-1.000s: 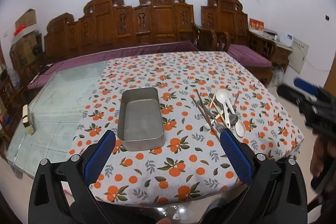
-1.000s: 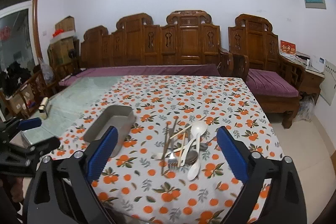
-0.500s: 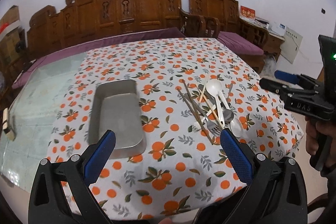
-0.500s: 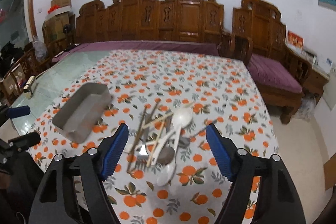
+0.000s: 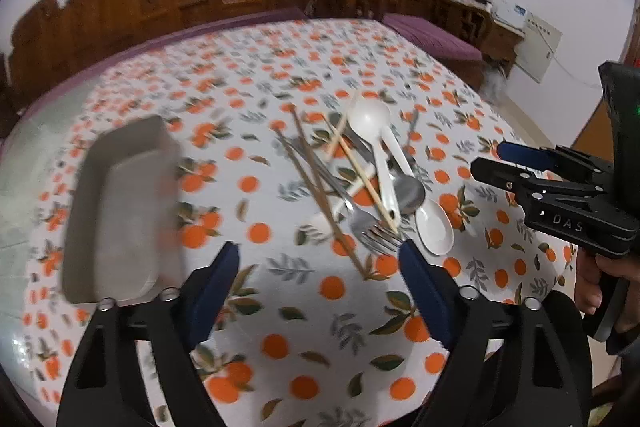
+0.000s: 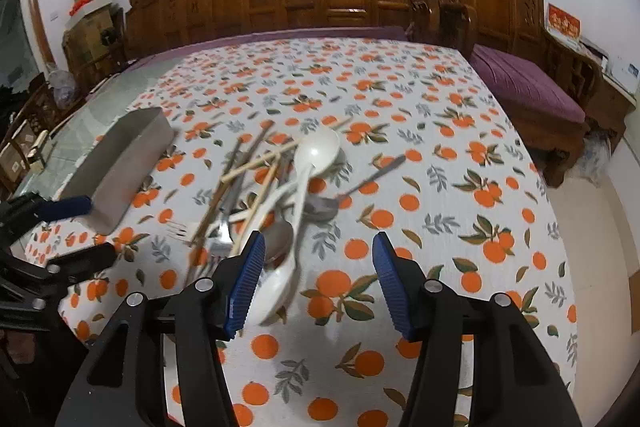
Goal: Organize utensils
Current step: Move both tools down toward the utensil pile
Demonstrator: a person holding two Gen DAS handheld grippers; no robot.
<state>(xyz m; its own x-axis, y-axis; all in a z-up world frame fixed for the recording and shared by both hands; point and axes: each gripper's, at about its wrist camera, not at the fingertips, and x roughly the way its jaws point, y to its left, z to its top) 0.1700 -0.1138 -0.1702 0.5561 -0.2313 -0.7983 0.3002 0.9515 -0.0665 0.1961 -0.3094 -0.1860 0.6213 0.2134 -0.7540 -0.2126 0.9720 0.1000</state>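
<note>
Both grippers dropped toward the pile over the last second, and the tabletop filled more of both views than it did a second earlier.

Left gripper [image 5: 320,263]: jaws had just been narrowing, nothing between them, only tablecloth [image 5: 304,347] under the gap. Released, not grasping. In its own view the fork [image 5: 372,231] tines sat just off the right pad at about 1 o'clock, and the long brown chopsticks [image 5: 320,195] ran from 11 o'clock down toward the gap.

Right gripper [image 6: 318,267]: jaws had also just been narrowing, and further than the left's. Nothing pinched. The bowl of the near white plastic spoon [image 6: 280,291] lay at the left pad, partly hidden behind it. I couldn't tell whether they touched. Most of the gap showed bare cloth.

Utensils were all in one heap mid-table, untouched: two white spoons, including the large white spoon [image 6: 318,151] at 12 o'clock of the right gripper, a metal spoon [image 6: 278,239], the fork, pale chopsticks [image 6: 260,159] and brown ones crossed over each other. A separate metal utensil [image 6: 372,175] lay off at 1 o'clock, handle pointing away.

Metal tray [image 5: 120,203] sat empty at 10 o'clock of the left gripper, well apart from the heap.

My read: that was the approach phase and no sorting was done yet. The right looked lined up for the near white spoon, the left for the fork or brown chopsticks. The crossed chopsticks lay over the spoon handles, so lifting one piece would likely drag others.
</note>
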